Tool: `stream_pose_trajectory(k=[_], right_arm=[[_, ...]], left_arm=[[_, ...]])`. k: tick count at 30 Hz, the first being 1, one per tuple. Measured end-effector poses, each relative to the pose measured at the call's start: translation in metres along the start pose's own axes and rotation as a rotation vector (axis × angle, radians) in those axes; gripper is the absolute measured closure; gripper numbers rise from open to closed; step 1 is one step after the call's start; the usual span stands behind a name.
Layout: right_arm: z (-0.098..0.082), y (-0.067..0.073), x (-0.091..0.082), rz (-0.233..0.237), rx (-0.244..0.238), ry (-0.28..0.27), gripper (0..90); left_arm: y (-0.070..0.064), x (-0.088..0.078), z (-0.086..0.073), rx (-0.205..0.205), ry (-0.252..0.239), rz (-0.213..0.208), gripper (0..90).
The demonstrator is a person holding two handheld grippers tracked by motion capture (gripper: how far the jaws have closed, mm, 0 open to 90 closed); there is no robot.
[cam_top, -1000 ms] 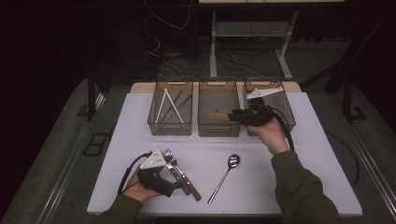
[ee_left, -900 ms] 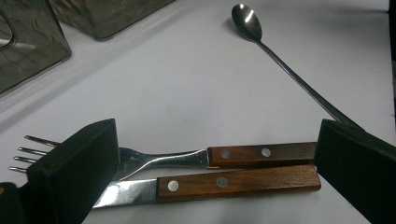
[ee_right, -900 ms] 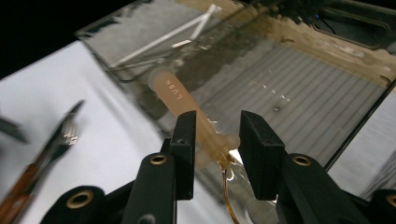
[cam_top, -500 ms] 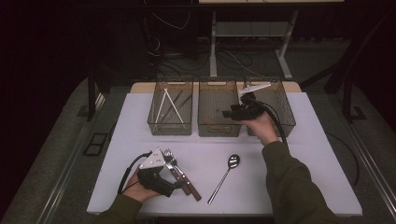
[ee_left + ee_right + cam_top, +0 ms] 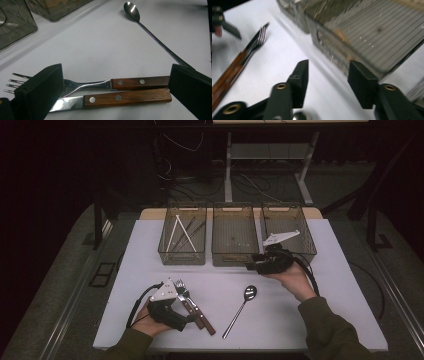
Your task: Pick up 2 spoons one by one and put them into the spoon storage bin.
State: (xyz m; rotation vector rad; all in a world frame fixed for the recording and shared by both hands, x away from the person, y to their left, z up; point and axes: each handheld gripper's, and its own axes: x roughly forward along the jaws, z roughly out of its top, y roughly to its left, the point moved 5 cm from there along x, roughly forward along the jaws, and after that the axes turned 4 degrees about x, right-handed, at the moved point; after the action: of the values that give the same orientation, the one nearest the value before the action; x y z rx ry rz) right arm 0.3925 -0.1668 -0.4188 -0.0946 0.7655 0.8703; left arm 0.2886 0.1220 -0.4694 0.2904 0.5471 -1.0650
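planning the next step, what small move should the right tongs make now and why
Probably lower the right tongs onto the spoon. They are open with nothing between them, hovering just above its bowl, and the spoon lies loose on the table in front of the bins.

Three clear wire-sided bins (image 5: 233,236) stand side by side at the back of the white bench (image 5: 150,265). White and dark sticks (image 5: 180,234) lie in the leftmost bin. Nearer the front, a wooden-handled fork (image 5: 186,298) and wooden-handled knife (image 5: 199,316) lie touching, left of a long-handled metal spoon (image 5: 241,310).
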Motion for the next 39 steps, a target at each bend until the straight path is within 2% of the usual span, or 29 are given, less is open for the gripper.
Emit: stream_pose_trajectory(k=[2, 7, 10, 13, 16, 21, 33, 39], right_arm=[[-0.008, 0.002, 0.0, -0.005, -0.011, 0.013, 64.1], [-0.024, 0.01, 0.009, 0.019, -0.034, 0.069, 83.1], [-0.03, 0.019, 0.02, 0.03, -0.064, 0.114, 90.0], [-0.034, 0.027, 0.031, 0.039, -0.089, 0.15, 90.0], [-0.039, 0.032, 0.039, 0.021, -0.109, 0.19, 90.0], [-0.044, 0.032, 0.043, -0.003, -0.118, 0.232, 90.0], [-0.052, 0.025, 0.033, -0.048, -0.119, 0.277, 90.0], [-0.058, 0.023, 0.027, -0.049, -0.111, 0.288, 90.0]], left_arm=[[0.0, 0.0, 0.0, -0.002, 0.001, 0.001, 0.0], [0.0, 0.0, 0.0, -0.002, 0.004, 0.002, 0.0], [0.0, 0.0, 0.0, 0.001, 0.005, 0.002, 0.0], [0.0, 0.0, 0.0, 0.002, 0.005, 0.003, 0.0], [0.0, 0.0, 0.0, 0.002, 0.005, 0.002, 0.0], [0.0, 0.0, 0.0, 0.003, 0.005, 0.001, 0.0], [0.0, 0.0, 0.0, 0.0, 0.005, 0.003, 0.0], [0.0, 0.0, 0.0, 0.004, 0.007, 0.003, 0.0]])
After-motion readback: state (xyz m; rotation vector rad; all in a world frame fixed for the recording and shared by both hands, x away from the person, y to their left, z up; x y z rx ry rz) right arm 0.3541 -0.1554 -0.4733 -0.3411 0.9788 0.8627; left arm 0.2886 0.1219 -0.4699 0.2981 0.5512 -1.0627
